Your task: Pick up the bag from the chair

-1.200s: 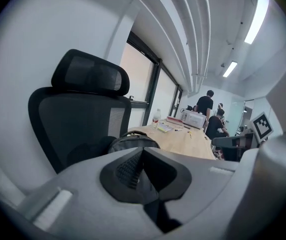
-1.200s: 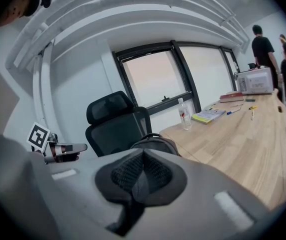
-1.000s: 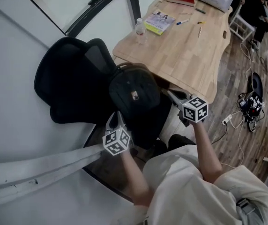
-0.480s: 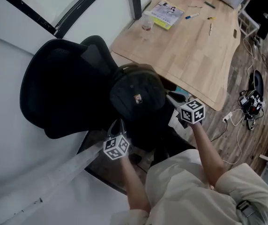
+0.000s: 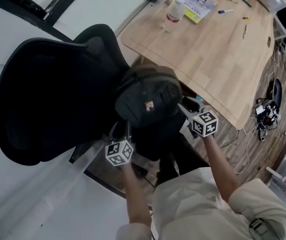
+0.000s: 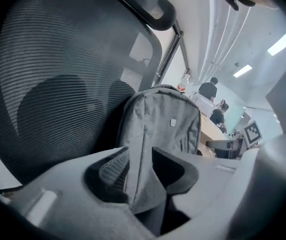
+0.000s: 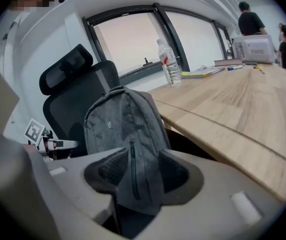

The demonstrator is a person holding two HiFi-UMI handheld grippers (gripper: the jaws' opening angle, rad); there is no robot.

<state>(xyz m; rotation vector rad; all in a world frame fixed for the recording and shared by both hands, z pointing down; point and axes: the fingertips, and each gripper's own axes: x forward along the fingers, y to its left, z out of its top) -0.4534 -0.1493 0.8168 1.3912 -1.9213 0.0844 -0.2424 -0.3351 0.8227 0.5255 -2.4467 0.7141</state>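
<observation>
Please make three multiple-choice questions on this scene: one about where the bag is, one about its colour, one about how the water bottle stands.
1. Where is the bag? A on a shelf; B on the chair; C on the floor.
2. What colour is the bag? A grey; B red; C yellow.
3. How is the bottle? A lying down; B upside down; C upright.
Key: 1 B, the black chair is right behind it; 2 A, grey fabric in both gripper views; 3 C, it stands on the wooden table.
</observation>
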